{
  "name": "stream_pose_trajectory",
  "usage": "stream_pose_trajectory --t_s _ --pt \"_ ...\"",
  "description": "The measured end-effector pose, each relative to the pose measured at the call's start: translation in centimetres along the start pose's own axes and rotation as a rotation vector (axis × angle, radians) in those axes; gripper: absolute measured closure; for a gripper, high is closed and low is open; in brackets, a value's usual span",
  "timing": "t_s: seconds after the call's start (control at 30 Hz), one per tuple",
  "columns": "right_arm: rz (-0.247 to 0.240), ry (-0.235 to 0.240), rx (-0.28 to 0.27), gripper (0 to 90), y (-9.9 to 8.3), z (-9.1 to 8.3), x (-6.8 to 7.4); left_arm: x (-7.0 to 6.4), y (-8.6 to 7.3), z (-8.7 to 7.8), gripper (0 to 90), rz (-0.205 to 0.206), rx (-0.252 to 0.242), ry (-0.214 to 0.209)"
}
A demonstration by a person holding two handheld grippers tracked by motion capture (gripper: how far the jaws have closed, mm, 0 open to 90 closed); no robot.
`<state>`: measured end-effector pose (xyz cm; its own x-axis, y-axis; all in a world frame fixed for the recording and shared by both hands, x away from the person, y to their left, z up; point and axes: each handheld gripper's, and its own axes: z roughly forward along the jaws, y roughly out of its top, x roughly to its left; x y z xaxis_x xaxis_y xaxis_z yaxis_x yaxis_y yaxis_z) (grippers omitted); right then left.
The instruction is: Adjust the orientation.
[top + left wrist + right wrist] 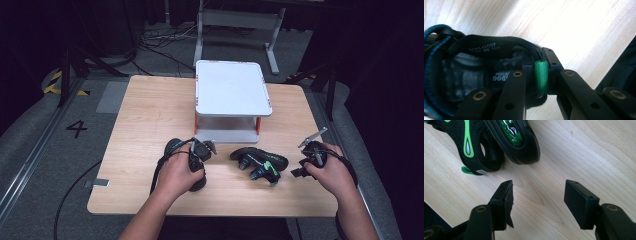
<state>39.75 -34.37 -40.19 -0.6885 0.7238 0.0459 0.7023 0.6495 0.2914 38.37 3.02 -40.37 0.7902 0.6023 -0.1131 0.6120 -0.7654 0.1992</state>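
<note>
Shoe [474, 65], looking soft and light (judgement), is being pinched at its green loop [541, 75] by left gripper [537, 75]; right gripper [537, 202] is hanging wide open, empty, lower centre of frame.

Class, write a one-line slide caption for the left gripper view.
Left gripper shut on the green pull loop of a black shoe above the pale wooden table.

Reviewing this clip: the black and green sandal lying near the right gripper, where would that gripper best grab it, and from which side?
Probably the heel strap. The right gripper hangs open over bare table just short of the sandal, whose black and green strap stands up as a thin loop facing the jaws. Coming from the person's right and closing across that strap looks easier than the thick rounded sole.
</note>
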Motion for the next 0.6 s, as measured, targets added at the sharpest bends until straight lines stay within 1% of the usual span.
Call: stream_pose_trajectory --t_s 0.07,0.1,0.17,0.23,0.27,0.33,0.37,0.4,0.43,0.47,0.5,0.53,0.6 --pt "0.002 0.0 -0.002 41.3 -0.1 0.0 -0.1 0.0 0.0 -0.1 79.9 -0.005 0.0 -0.005" --pt "0.003 0.0 -0.003 41.3 -0.2 -0.1 -0.1 0.0 -0.2 -0.2 75.1 -0.009 0.002 -0.016" --pt "0.005 -0.003 -0.005 41.2 -0.3 -0.2 -0.2 -0.2 -0.5 -0.9 56.4 -0.013 -0.028 -0.035" --pt "0.006 -0.004 -0.009 41.1 -0.3 -0.3 -0.3 -0.3 -1.0 -2.3 45.4 -0.028 -0.062 -0.03" --pt "0.005 -0.002 -0.012 41.0 -0.3 -0.3 -0.3 -0.3 -1.4 -3.3 41.0 -0.041 -0.098 -0.022" --pt "0.006 -0.004 -0.014 40.8 -0.3 -0.4 -0.3 0.1 -1.9 -4.6 39.6 -0.05 -0.143 0.005" --pt "0.006 -0.004 -0.014 40.8 -0.3 -0.4 -0.3 0.1 -1.9 -4.6 38.3 -0.05 -0.143 0.005" --pt "0.005 -0.003 -0.016 40.6 -0.3 -0.4 -0.3 0.8 -2.5 -5.4 38.3 -0.074 -0.16 0.043" --pt "0.006 -0.003 -0.017 40.4 -0.3 -0.4 -0.3 1.4 -2.8 -5.7 36.4 -0.096 -0.162 0.069" --pt "0.005 -0.003 -0.017 40.3 -0.4 -0.4 -0.3 2.3 -3.1 -5.8 35.6 -0.117 -0.156 0.113" --pt "0.007 -0.004 -0.016 40.2 -0.4 -0.4 -0.2 3.1 -3.4 -5.5 33.6 -0.133 -0.153 0.142" --pt "0.007 -0.003 -0.015 40.2 -0.4 -0.3 -0.2 3.6 -3.4 -5.3 32.2 -0.141 -0.151 0.152" --pt "0.008 0.0 -0.014 39.8 -0.5 -0.2 -0.2 4.8 -3.4 -4.1 35.1 -0.157 -0.128 0.127"
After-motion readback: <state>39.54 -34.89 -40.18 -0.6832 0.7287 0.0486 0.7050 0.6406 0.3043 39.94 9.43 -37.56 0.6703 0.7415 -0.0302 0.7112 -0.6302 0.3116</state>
